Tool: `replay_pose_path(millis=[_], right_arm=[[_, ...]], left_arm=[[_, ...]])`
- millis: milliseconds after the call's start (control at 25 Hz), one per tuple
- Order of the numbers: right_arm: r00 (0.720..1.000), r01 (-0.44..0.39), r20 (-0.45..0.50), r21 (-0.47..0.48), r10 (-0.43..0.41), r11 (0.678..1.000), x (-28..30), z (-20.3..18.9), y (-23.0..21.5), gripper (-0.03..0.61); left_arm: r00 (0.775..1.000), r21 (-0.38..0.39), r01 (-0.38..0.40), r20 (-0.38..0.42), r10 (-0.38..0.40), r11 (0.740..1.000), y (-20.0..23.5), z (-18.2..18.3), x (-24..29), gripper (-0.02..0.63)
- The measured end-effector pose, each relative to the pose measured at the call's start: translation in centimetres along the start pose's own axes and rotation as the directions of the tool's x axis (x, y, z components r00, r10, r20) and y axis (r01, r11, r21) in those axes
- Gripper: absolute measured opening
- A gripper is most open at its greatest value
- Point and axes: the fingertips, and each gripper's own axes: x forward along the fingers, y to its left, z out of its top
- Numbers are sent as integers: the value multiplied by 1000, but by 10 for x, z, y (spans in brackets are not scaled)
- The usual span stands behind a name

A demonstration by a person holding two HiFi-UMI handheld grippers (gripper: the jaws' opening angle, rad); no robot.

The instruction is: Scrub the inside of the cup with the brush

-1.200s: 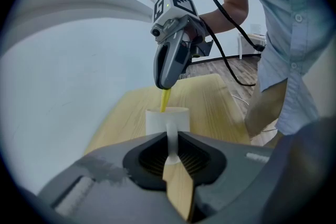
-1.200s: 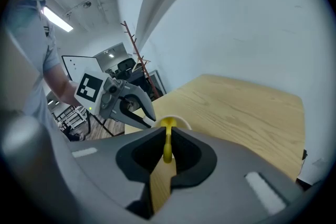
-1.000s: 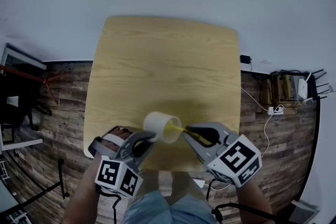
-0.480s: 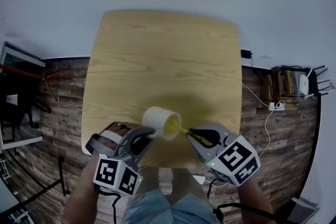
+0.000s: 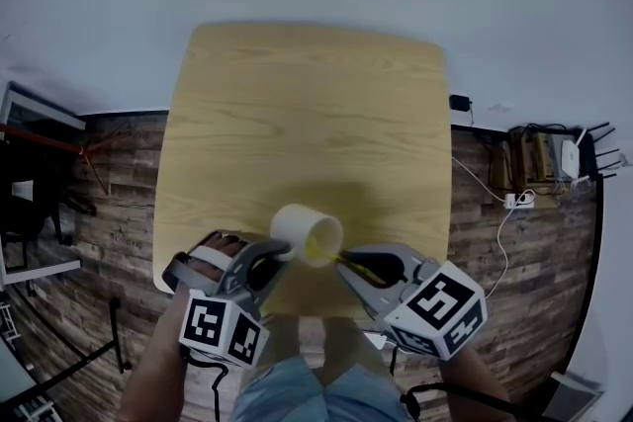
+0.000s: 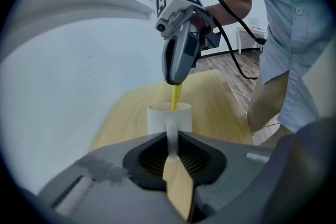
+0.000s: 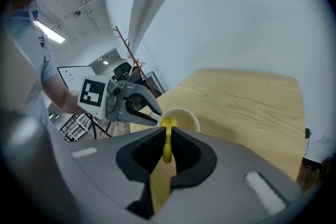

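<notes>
**Cup gripped by its handle, yellow brush at its mouth**

We see the white cup (image 5: 299, 227) over the near part of the wooden table (image 5: 297, 114). It is tilted so that its open mouth faces the right gripper (image 5: 346, 265). We cannot tell whether its base touches the tabletop.

The left gripper (image 5: 285, 255) comes in from the cup's left side. In the left gripper view its jaws are clenched on the cup's handle (image 6: 171, 136). The thin white loop runs straight down between the two black pads, and the cup's body stands just beyond them.

The right gripper is grasping the yellow brush (image 5: 331, 257). In the right gripper view the slim yellow shaft is pinched between the jaws and runs forward to the cup's rim. Its yellow end lies inside the mouth. We cannot make out which part of the inner wall it touches. In the left gripper view the same brush drops from the right gripper's tip into the cup from above.

Both grippers meet at the cup, close to the table's near edge. The left one's marker cube (image 5: 223, 331) is turned up toward the head camera. A light blue shirt (image 6: 294, 34) fills the right side of the left gripper view. Past the table's right side, a white power strip (image 5: 516, 207) lies on the plank floor (image 5: 495, 262) near the wall.
</notes>
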Motion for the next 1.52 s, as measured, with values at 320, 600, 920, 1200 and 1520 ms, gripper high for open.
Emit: replay_pose_path(millis=[320,600,920,1200,1520], right_arm=[[996,84,27,-31,-83,996,-22,19,-19,38],[991,136,-17,-6,-136,991,-30,-4,-36,38],[992,107,-70,17,-105,994,-26,-27,-15,37],[999,35,33,147,-40,989,-23,-17,3,37],[986,-12,164,229,-27,973,-42,4,5,38]], left_arm=[[1000,-1,-4,-5,4,1000,-2,2,0,71],[1000,-18,-21,1,21,1000,-1,6,0,71],[999,-36,-43,-8,43,998,-1,6,3,72],[999,-69,-48,-1,48,996,-3,5,5,72],[996,-152,-80,26,85,985,-5,-2,2,72]])
